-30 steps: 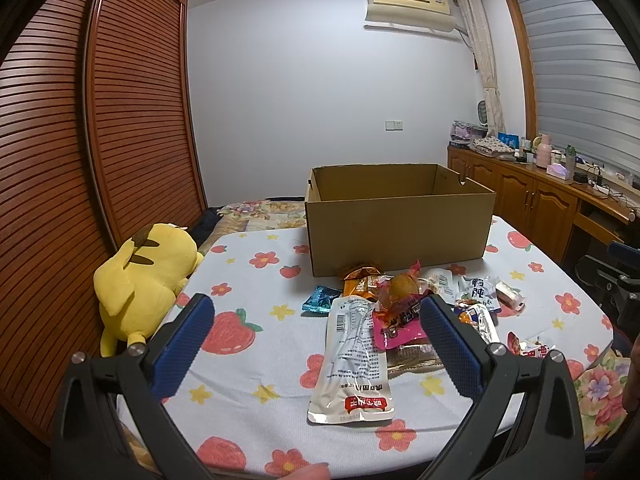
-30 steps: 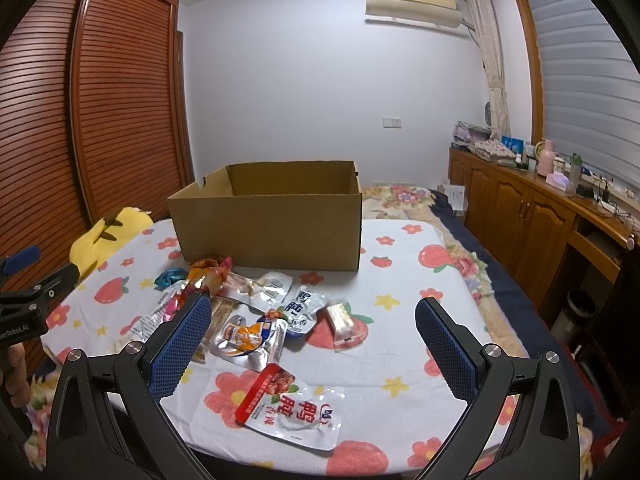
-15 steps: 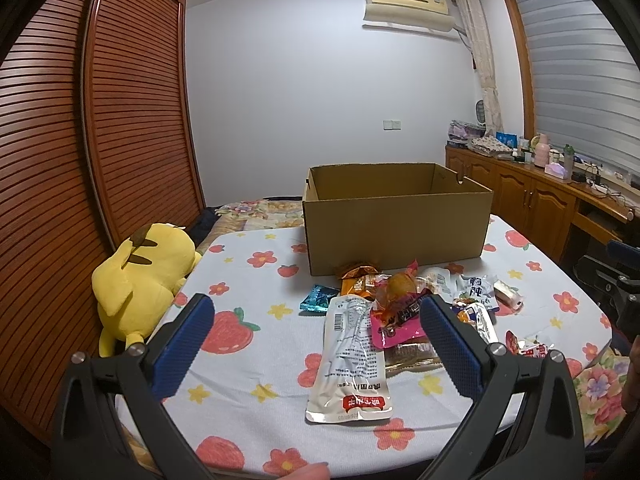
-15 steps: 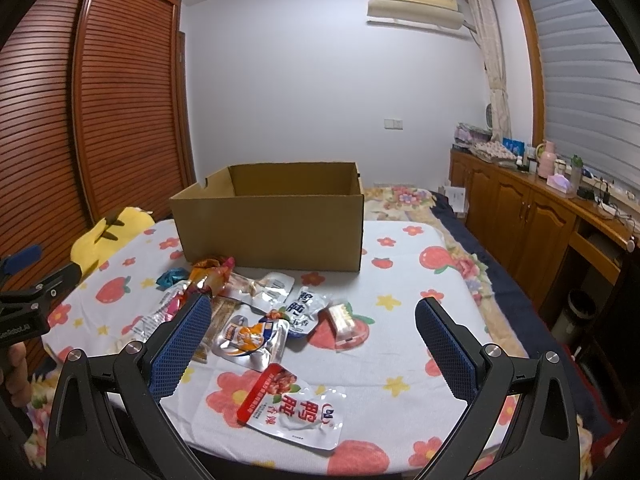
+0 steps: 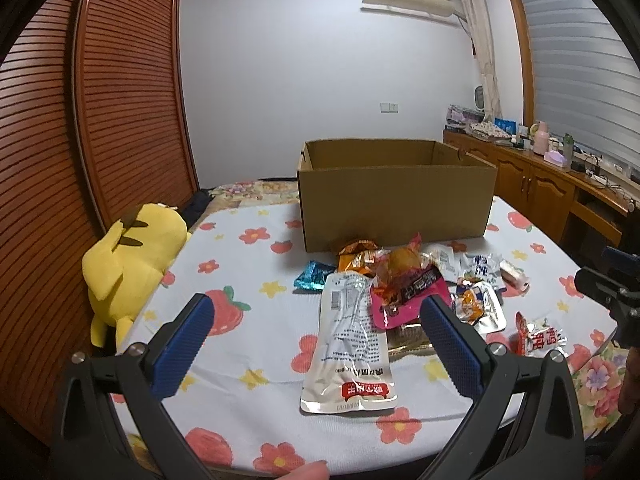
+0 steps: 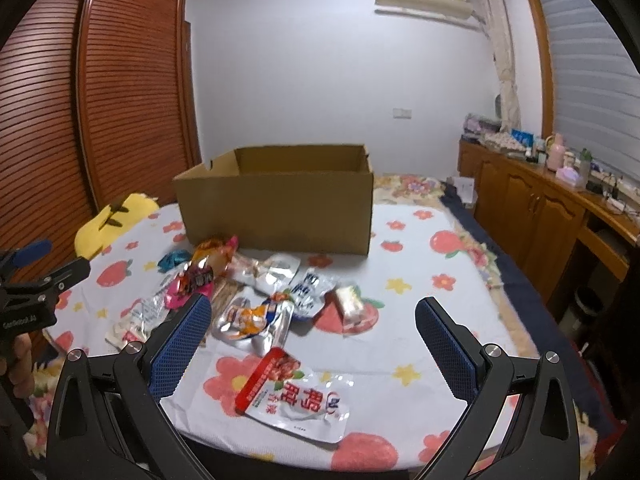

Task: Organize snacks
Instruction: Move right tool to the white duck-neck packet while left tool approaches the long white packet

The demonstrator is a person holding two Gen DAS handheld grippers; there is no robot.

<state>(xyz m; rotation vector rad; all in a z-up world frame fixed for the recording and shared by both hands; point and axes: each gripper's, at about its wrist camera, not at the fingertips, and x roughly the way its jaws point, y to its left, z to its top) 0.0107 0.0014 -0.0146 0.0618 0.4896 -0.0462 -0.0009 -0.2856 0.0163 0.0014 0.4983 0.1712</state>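
Note:
An open cardboard box [image 5: 396,204] [image 6: 276,208] stands on a table with a flowered white cloth [image 5: 248,320]. In front of it lies a heap of snack packets: a long silver pouch [image 5: 350,340], a pink packet [image 5: 404,292], a teal wrapper [image 5: 314,276] and a red-and-white pouch [image 6: 294,398]. My left gripper [image 5: 316,344] hovers open above the silver pouch, holding nothing. Over the red-and-white pouch, my right gripper [image 6: 312,344] is open and empty too. Each gripper shows at the edge of the other's view.
A yellow plush toy [image 5: 128,256] lies at the table's left edge beside slatted wooden wardrobe doors [image 5: 120,100]. A wooden sideboard [image 6: 540,208] with bottles runs along the right wall. Bare cloth [image 6: 432,280] lies right of the packets.
Both views have shifted slightly: the right gripper has come a little closer to the packets, and the left has barely moved. Nothing was picked up.

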